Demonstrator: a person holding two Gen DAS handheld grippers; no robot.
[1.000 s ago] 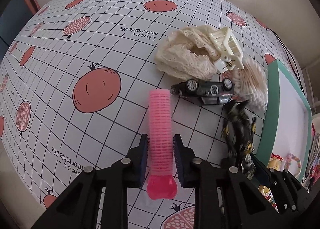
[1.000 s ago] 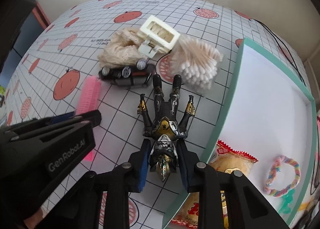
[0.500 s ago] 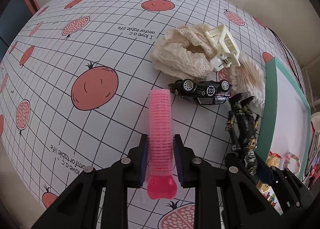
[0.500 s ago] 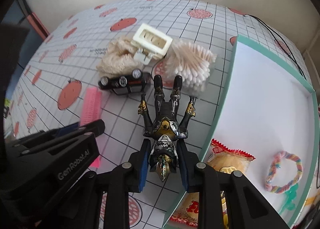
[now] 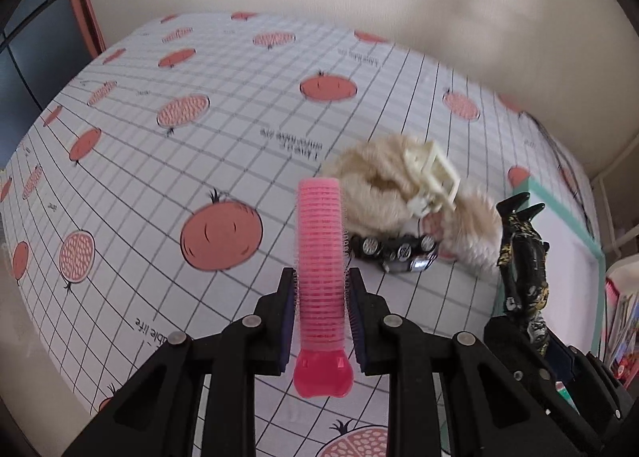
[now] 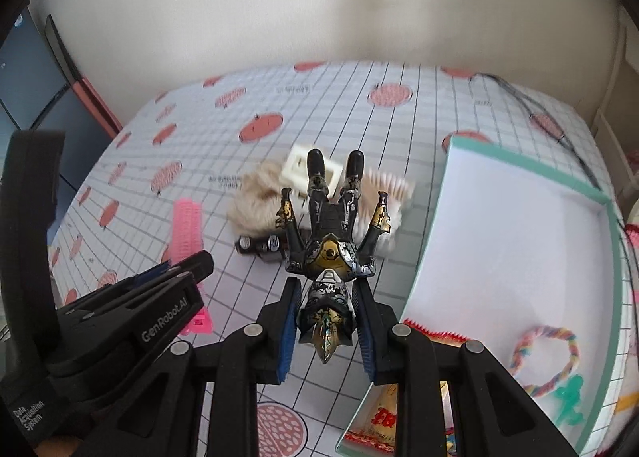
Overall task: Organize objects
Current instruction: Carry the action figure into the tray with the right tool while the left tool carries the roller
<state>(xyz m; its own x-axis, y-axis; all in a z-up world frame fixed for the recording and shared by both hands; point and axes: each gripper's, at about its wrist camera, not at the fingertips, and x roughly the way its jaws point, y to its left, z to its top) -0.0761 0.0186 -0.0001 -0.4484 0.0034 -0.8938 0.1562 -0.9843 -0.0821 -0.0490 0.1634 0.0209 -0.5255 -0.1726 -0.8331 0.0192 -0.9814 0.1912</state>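
The left claw (image 5: 321,317) is clamped on a pink hair roller (image 5: 320,257), which sticks out toward 12 o'clock above the surface (image 5: 159,185), a white grid cloth printed with red fruit. The right claw (image 6: 328,321) grips the head of a black-and-gold action figure (image 6: 329,233), its legs pointing to 12 o'clock, clear of the cloth. In the left wrist view, a heap lies at 1 to 2 o'clock of the roller: a cream lace scrunchie (image 5: 375,181), a cream hair clip (image 5: 433,177) on top of it, a black toy car (image 5: 393,251) lying on its side just in front, and a bundle of cotton swabs (image 5: 475,233) beside the car; all are blurred. At 3 o'clock of the figure in the right wrist view stands a teal-edged box (image 6: 519,233) holding a rainbow cord loop (image 6: 547,357) and a red-edged snack packet (image 6: 383,417) whose print is unreadable. The left tool's body reads "GenRobot.AI" and "Data Acquisition System".
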